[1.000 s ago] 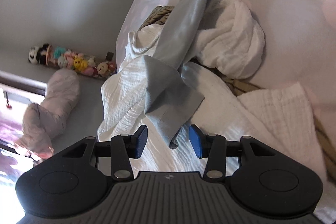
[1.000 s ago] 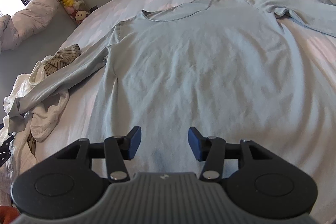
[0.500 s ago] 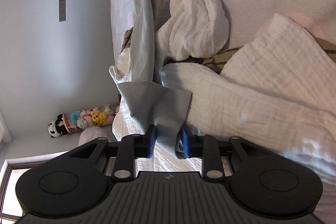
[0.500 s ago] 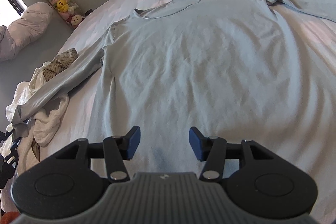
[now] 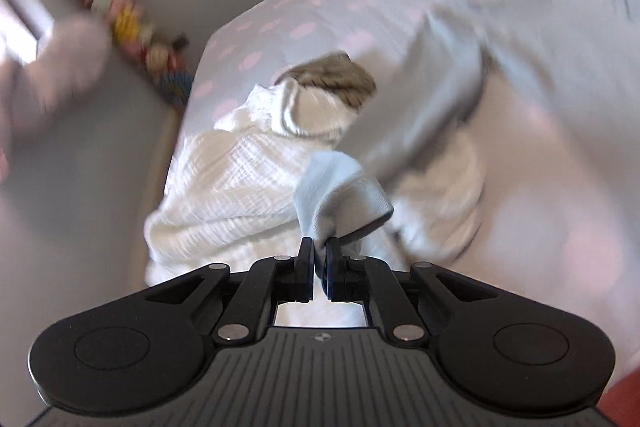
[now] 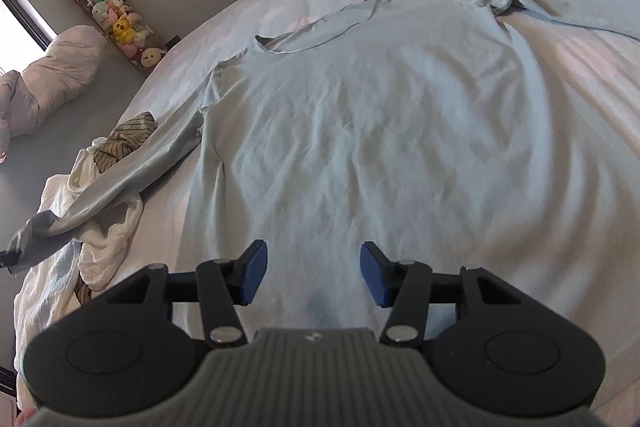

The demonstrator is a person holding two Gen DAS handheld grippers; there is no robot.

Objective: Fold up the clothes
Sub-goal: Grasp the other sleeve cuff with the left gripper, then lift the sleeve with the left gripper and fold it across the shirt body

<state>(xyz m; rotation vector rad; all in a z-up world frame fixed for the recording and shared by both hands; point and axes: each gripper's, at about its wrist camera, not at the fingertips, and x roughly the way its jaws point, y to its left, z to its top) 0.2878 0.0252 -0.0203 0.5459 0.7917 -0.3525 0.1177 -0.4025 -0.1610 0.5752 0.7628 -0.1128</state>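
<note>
I am working in a home bedroom: a bed (image 6: 580, 99) in pink-spotted sheets, a pillow (image 6: 60, 67), and a tube of plush toys (image 6: 116, 23) against the wall.

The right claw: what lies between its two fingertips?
Nothing is held there. In the right wrist view the right claw hangs open, and between its tips only the flat lower body of the light grey long-sleeved shirt shows on the bed.

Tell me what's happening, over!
Left hand-held gripper shut on the sleeve cuff. Right hand-held gripper open over the grey shirt. White laundry pile under that sleeve.
</note>
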